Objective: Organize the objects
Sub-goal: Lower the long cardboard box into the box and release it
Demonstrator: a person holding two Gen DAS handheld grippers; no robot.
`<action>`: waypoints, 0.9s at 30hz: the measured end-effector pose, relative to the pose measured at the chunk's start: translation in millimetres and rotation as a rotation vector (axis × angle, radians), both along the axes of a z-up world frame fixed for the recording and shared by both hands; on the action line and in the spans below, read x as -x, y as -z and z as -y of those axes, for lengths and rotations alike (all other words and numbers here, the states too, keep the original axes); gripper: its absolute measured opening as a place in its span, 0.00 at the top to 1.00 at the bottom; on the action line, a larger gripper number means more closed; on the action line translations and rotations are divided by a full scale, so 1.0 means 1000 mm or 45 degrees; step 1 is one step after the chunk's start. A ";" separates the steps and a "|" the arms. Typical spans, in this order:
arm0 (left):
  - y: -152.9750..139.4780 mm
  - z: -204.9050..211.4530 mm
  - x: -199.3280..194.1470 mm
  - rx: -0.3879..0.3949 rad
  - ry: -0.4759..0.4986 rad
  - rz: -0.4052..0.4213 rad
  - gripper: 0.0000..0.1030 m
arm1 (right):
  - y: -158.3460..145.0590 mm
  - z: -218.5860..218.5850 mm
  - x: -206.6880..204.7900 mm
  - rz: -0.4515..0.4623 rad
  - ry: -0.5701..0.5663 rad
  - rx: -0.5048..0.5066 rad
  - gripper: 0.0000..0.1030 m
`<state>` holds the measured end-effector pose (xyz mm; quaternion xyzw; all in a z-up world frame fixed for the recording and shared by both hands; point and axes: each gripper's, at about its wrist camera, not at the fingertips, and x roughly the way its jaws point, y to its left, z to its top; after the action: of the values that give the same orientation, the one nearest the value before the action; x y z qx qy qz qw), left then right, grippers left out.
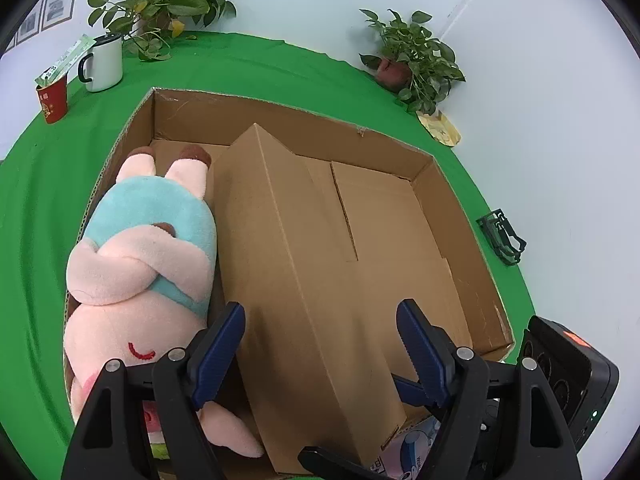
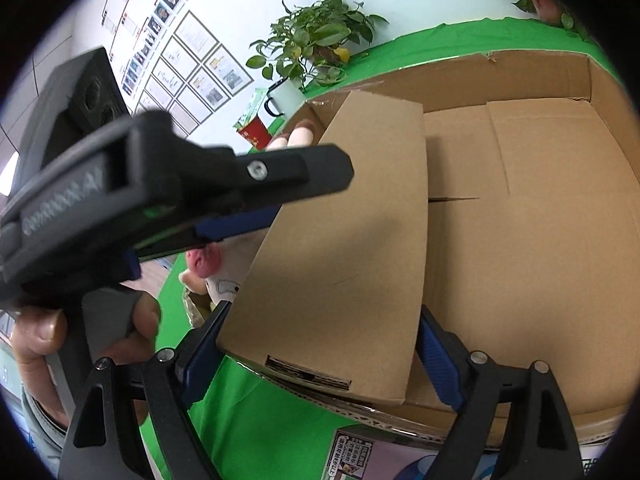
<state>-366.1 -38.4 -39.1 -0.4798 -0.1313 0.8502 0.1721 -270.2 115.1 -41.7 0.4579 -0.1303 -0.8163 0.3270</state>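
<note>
A long closed cardboard box lies inside a large open cardboard tray on the green table. A pink plush pig in a teal dress lies in the tray left of the box. My left gripper is open and straddles the box's near end, fingers apart from its sides. In the right wrist view my right gripper has both pads against the sides of the same box at its near end. The left gripper's body crosses that view on the left.
A white mug and a red cup stand at the far left. Two potted plants stand at the back. A dark green clip lies right of the tray. A printed package lies below the tray's near edge.
</note>
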 end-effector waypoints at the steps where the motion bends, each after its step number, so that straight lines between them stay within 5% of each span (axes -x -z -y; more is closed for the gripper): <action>1: 0.000 0.001 -0.002 0.002 0.001 -0.003 0.26 | 0.000 0.000 0.000 0.004 -0.003 0.009 0.14; 13: -0.008 0.009 -0.026 0.038 0.013 -0.095 0.26 | -0.012 -0.010 -0.023 -0.164 0.011 -0.074 0.01; 17: -0.029 0.001 -0.062 0.216 -0.010 -0.323 0.22 | -0.022 -0.021 -0.024 -0.200 0.046 -0.139 0.01; 20: -0.046 -0.007 -0.100 0.340 -0.074 -0.520 0.00 | -0.030 -0.027 -0.033 -0.291 0.110 -0.252 0.01; 22: -0.054 -0.015 -0.133 0.419 -0.121 -0.666 0.00 | -0.037 -0.031 -0.051 -0.420 0.169 -0.340 0.01; 27: -0.053 -0.033 -0.185 0.492 -0.159 -0.706 0.00 | -0.044 -0.046 -0.089 -0.577 0.305 -0.429 0.01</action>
<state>-181.0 -5.3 13.6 -0.2451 0.0549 0.9664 0.0548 -180.9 161.5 2.0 0.2932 0.0301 -0.9406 0.1685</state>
